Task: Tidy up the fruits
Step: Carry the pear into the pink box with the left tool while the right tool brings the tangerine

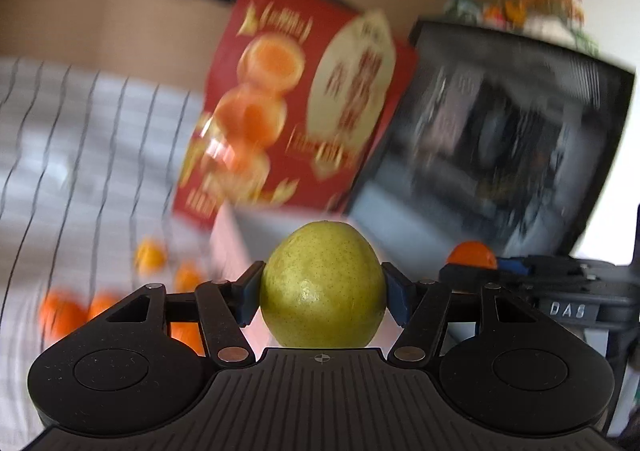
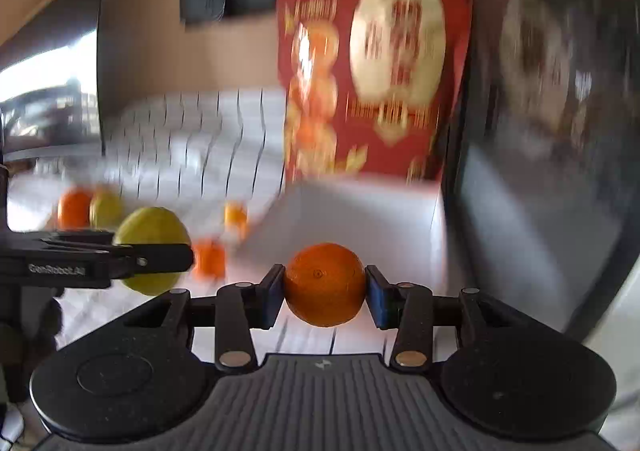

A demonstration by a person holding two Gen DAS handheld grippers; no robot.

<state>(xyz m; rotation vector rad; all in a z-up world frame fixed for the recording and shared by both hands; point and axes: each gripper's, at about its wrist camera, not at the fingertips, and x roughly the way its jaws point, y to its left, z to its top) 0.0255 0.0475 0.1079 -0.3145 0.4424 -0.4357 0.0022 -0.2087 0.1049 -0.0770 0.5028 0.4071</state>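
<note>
two tools, each gripping one fruit: left tool (image 1: 322, 289) clamps a green pear (image 1: 322, 285), right tool (image 2: 325, 287) an orange (image 2: 325, 285).

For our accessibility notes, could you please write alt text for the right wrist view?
The right gripper holds an orange before a red box. At left, the left gripper holds a pear above a striped cloth.
</note>
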